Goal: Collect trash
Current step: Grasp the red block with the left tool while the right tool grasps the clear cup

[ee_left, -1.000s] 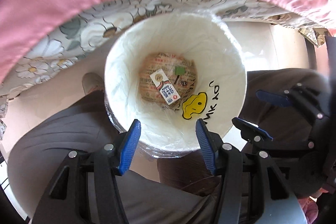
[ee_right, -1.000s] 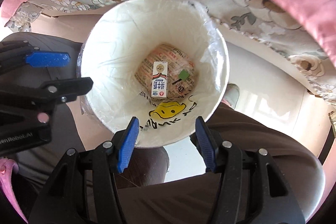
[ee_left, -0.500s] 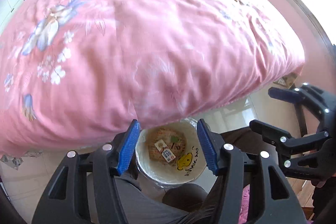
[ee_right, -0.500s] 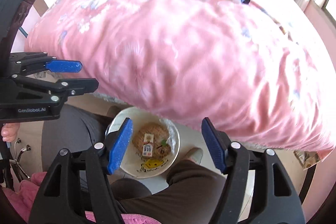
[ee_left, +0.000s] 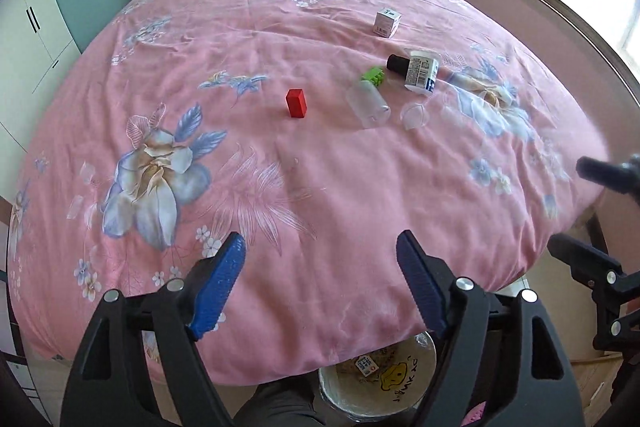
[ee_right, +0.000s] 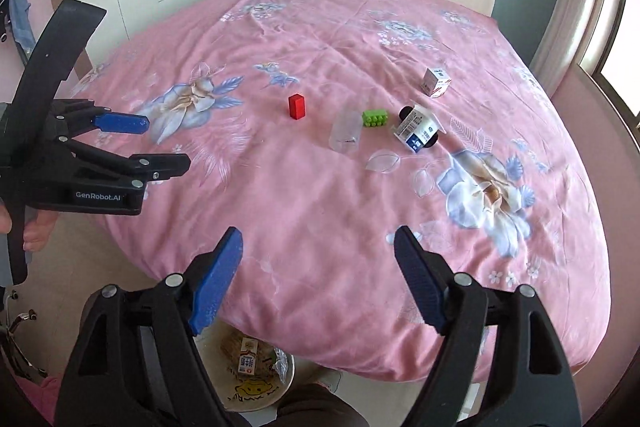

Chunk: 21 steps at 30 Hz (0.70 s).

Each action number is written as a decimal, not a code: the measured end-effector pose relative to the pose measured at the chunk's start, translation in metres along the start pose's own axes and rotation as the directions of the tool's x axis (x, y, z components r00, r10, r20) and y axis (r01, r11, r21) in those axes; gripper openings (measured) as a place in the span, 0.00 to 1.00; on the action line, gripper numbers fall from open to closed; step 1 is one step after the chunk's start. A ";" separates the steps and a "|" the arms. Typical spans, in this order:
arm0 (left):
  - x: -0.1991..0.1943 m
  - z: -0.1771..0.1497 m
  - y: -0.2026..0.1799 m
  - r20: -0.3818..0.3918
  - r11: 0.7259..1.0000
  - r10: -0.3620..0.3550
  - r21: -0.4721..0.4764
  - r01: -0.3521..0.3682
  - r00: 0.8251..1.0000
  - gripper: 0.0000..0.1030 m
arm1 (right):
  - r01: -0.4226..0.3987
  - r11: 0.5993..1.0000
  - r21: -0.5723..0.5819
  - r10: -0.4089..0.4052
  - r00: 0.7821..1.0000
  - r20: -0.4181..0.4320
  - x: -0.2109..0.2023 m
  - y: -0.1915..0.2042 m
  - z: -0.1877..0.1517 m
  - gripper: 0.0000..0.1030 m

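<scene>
Currently, from your left wrist view, the left gripper hangs over the near edge of the pink bed with its fingers spread wide and nothing between them. Out on the quilt lie a red block, a clear cup on its side, a green brick just behind it, a labelled bottle lying down, a clear lid and a small box farther back. The bin sits on the floor below the bed edge, between your fingers, with a carton inside. Your right gripper shows at the right margin, jaws apart.

From the right wrist view, the right gripper is likewise wide open and empty above the bed's near edge. The block, cup, brick, bottle, lid and box all lie untouched, well ahead. The bin is low left, partly under the quilt, carton visible. Your left gripper is at the left, fingers parted.
</scene>
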<state>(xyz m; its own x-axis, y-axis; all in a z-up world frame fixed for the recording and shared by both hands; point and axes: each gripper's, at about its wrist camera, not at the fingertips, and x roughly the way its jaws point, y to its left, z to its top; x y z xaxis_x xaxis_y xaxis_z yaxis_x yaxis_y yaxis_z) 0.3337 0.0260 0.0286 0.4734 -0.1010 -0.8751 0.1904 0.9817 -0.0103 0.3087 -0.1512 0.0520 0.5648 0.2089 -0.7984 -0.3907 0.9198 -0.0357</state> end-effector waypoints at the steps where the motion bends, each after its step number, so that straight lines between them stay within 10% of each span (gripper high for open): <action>1: 0.007 0.008 0.003 -0.009 1.000 -0.001 -0.007 0.001 1.000 0.78 | -0.004 1.000 0.007 0.004 1.000 -0.004 0.007 -0.003 0.005 0.75; 21: 0.181 0.115 0.053 -0.121 0.987 -0.016 -0.159 -0.003 0.993 0.78 | -0.040 0.998 0.045 0.044 0.995 -0.089 0.180 -0.039 0.086 0.75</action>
<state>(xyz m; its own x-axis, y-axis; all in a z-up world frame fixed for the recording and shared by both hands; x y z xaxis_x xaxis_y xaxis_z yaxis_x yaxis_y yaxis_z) 0.5288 0.0416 -0.0742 0.3628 -0.0965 -0.9269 0.0499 0.9952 -0.0840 0.4879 -0.1214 -0.0384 0.4800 0.2190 -0.8495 -0.3799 0.9247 0.0237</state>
